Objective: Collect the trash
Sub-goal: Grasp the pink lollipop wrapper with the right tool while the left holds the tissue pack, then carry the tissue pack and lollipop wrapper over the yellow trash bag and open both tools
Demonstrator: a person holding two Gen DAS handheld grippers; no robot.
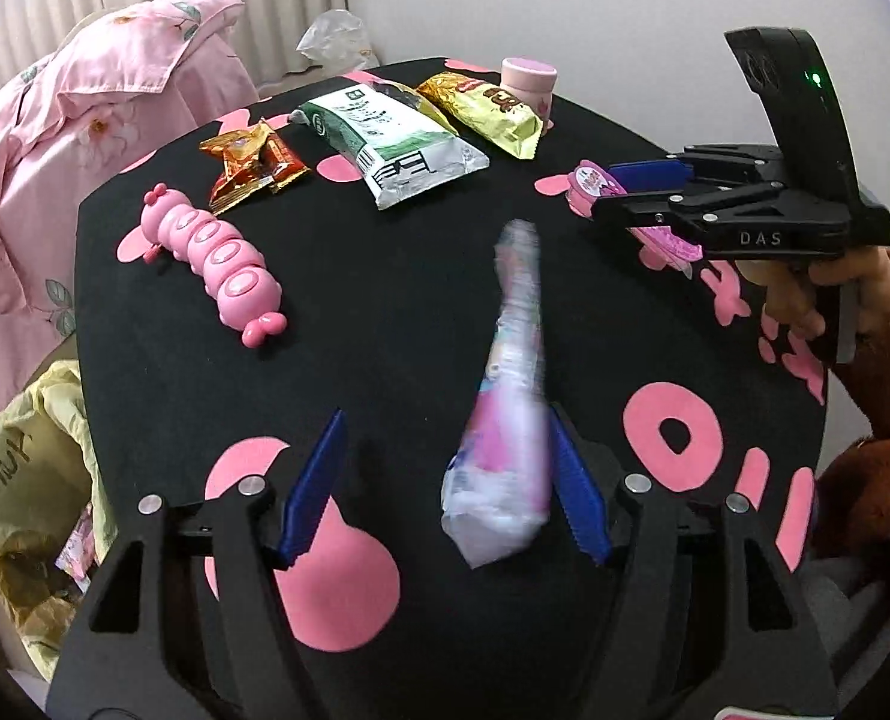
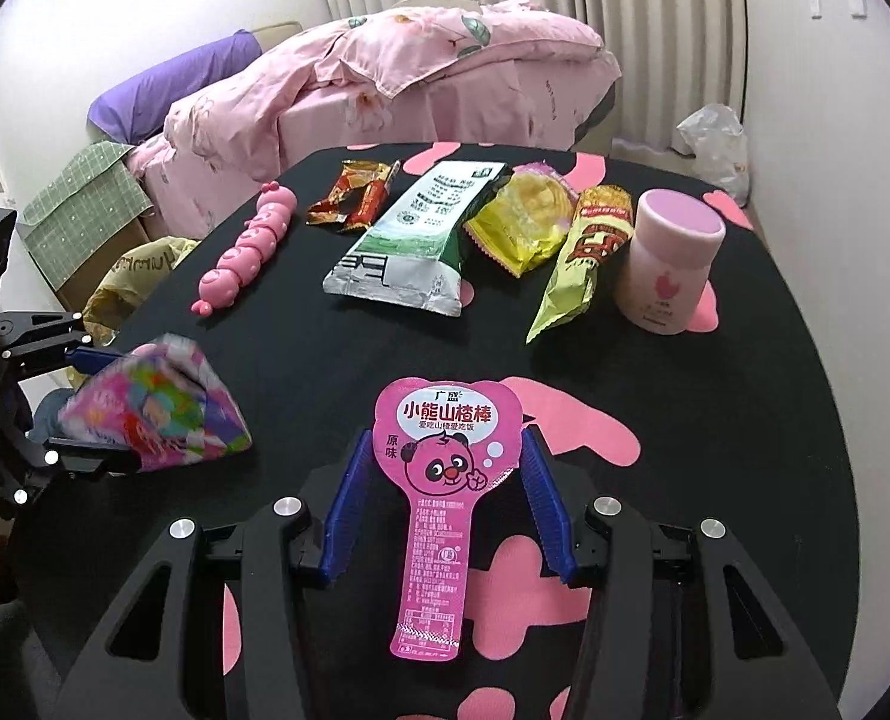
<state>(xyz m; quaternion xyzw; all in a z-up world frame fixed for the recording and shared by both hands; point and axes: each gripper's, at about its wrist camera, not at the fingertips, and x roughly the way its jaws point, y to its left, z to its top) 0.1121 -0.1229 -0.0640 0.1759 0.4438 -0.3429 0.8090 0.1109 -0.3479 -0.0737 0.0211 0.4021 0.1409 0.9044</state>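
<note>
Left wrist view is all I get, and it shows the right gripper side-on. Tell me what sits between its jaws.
Observer: A pink wrapper, lollipop-shaped, with a cartoon bear face. Its wide head fills the gap between the jaws of the right gripper.
Operator: Now report what hides behind the milk pouch.
Observer: A crumpled yellow wrapper, lying between the milk pouch and the cone wrapper.
Operator: Describe the blurred thing at my own jaws.
Observer: A multicoloured wrapper with cartoon print, sitting between the jaws of the left gripper.
</note>
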